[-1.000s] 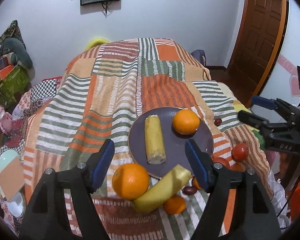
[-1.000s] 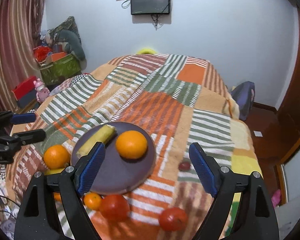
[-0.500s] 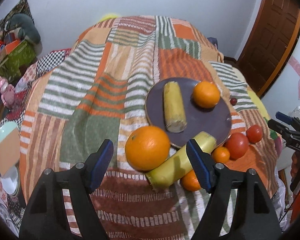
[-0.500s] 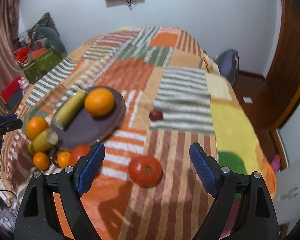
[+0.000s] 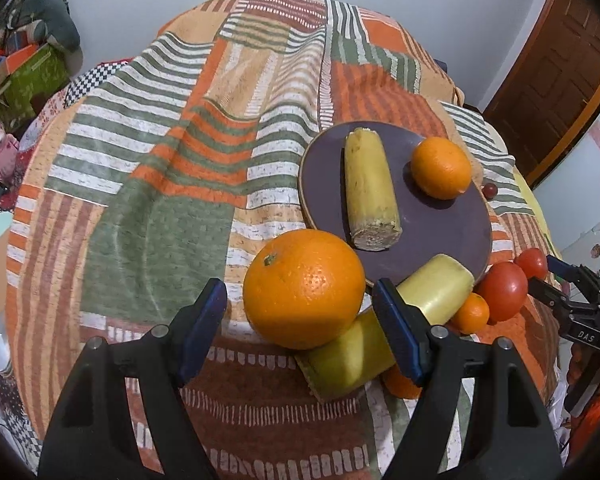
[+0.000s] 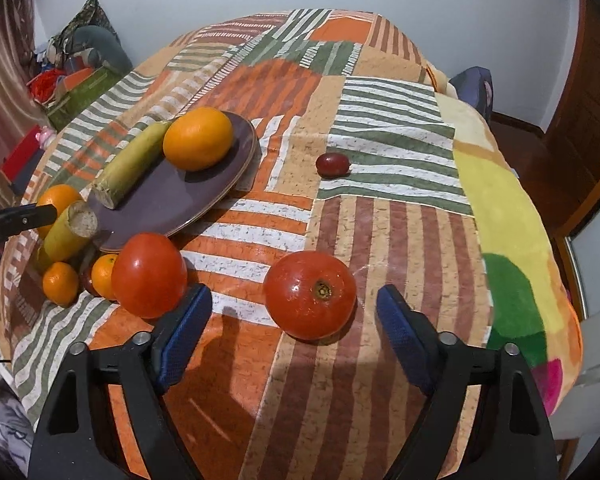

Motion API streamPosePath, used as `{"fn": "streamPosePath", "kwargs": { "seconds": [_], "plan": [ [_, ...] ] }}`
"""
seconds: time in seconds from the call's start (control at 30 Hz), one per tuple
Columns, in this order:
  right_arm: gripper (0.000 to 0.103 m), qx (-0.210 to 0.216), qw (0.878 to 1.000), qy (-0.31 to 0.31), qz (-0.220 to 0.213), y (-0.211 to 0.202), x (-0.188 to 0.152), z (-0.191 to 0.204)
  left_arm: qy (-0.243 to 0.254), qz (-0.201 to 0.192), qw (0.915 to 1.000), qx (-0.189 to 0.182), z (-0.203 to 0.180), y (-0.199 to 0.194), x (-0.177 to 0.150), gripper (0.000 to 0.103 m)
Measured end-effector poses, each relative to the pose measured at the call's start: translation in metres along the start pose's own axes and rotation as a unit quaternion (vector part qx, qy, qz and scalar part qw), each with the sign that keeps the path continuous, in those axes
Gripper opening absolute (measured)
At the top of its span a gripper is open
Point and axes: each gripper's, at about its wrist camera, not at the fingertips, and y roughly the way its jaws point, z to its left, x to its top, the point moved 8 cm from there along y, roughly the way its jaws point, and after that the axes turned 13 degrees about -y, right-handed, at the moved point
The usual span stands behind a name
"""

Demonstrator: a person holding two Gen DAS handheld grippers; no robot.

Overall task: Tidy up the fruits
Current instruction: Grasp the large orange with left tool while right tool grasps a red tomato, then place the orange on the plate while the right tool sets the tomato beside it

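A purple plate (image 5: 444, 224) on the patchwork blanket holds a yellow banana piece (image 5: 370, 192) and an orange (image 5: 440, 168). My left gripper (image 5: 300, 332) is open, its jaws on either side of a large orange (image 5: 304, 288) that rests against a second banana piece (image 5: 432, 292) by the plate's near rim. My right gripper (image 6: 290, 336) is open just short of a red tomato (image 6: 310, 294). A second tomato (image 6: 149, 274) lies to its left, with small oranges (image 6: 60, 283) beside it. A small dark red fruit (image 6: 332, 164) lies apart, beyond the plate (image 6: 204, 188).
The blanket (image 5: 148, 200) covers a bed that drops off on all sides. A green box (image 5: 32, 76) with clutter stands on the floor at the left. A brown door (image 5: 556, 80) is at the right, a bag (image 6: 474, 84) by the far wall.
Both grippers have moved forward and down toward the fruit. The large orange now sits between my left jaws, and the tomato is just ahead of my right jaws.
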Motion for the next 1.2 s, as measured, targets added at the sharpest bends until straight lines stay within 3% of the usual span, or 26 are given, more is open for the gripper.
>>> {"fn": "streamPosePath", "kwargs": {
  "seconds": [0.27, 0.47, 0.9, 1.2],
  "plan": [
    [0.060, 0.018, 1.000, 0.012, 0.014, 0.010, -0.006, -0.002, -0.014, 0.014, 0.9998, -0.005, 0.004, 0.018, 0.001, 0.075],
    [0.046, 0.014, 1.000, 0.014, 0.010, 0.010, -0.004, -0.005, -0.018, 0.020, 0.9994, -0.019, 0.002, 0.022, 0.001, 0.069],
    [0.045, 0.017, 1.000, 0.003, -0.007, 0.002, 0.006, -0.002, -0.025, 0.013, 0.9994, -0.022, 0.003, 0.011, 0.004, 0.068],
    [0.045, 0.018, 0.999, -0.007, -0.038, -0.007, 0.030, 0.001, -0.017, -0.020, 0.9993, -0.026, -0.009, -0.012, 0.021, 0.068]
  ]
}}
